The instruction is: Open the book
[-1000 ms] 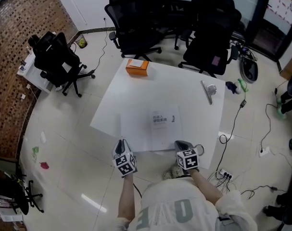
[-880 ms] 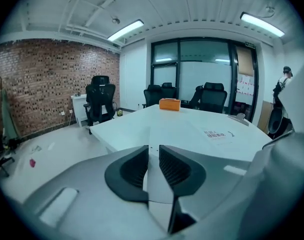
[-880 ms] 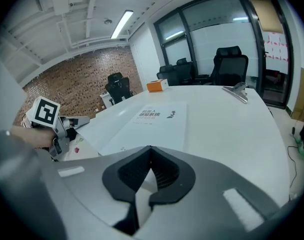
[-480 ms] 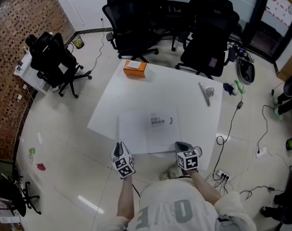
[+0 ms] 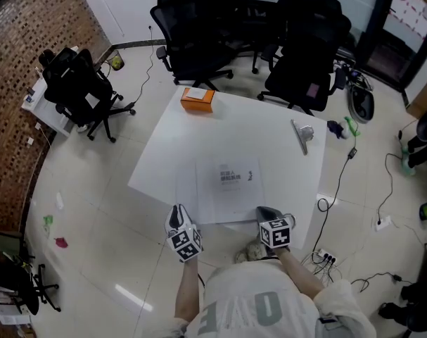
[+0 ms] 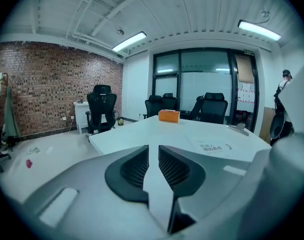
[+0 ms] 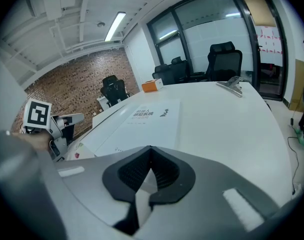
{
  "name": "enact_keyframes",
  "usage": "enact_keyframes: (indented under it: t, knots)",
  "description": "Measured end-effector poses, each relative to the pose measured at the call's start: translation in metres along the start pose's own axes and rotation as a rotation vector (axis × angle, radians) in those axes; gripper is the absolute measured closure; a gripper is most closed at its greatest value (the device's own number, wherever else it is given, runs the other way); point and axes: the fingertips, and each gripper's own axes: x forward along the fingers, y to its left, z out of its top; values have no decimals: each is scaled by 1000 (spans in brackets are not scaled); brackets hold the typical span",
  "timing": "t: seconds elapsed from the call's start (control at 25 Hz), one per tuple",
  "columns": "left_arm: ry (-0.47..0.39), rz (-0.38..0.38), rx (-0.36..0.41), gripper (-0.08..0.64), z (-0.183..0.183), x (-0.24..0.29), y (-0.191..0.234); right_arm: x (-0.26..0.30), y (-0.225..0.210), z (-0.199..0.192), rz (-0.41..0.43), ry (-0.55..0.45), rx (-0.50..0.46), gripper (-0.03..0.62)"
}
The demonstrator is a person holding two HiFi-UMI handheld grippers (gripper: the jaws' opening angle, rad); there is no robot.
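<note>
A white book (image 5: 231,189) with dark print on its cover lies flat near the front edge of the white table (image 5: 269,132). It also shows as the book (image 6: 212,146) ahead to the right and the book (image 7: 149,115) ahead to the left. My left gripper (image 5: 175,213) hangs just off the table's front left edge, to the book's left. It stands open (image 6: 153,148), its jaws have just closed a little, and nothing is between them. My right gripper (image 5: 264,212) sits at the book's near right corner. It is shut (image 7: 150,153), with its pads meeting on nothing.
An orange box (image 5: 199,99) sits at the table's far left corner and a metal clip (image 5: 302,134) at the far right. Black office chairs (image 5: 199,34) crowd the far side, another chair (image 5: 79,86) stands to the left. Cables lie on the floor (image 5: 354,189) to the right.
The pale leaf that lay spread to the left of the printed cover is gone, so the book now looks narrower. Both grippers stay near the table's front edge.
</note>
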Motion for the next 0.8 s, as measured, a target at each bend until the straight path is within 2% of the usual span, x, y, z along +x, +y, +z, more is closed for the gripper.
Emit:
enact_keyframes:
  t: [0.12,0.16,0.24,0.4,0.52,0.6,0.8]
  knots:
    - [-69,-26,-30,507,26,-18,-23,-4,6,7,25,-34,-8,588]
    - [-87,-46,-36,539,32,-24,-34,-5,9,10,35,-45,-16,588]
    - [-106,-125,-29,549,35,-33,-62,-6,14,14,55,-65,-42,588]
    - [-78,-315,20,549,17,-46,-127,-11,30,15,111,-83,-64,588]
    - [-95,-422,78,548,17,-63,-158,-19,44,17,152,-109,-72,588]
    - [-104,-447,102,549,17,-68,-165,-25,49,19,159,-129,-75,588]
    - [-111,-436,93,549,14,-77,-156,-44,56,22,139,-182,-78,588]
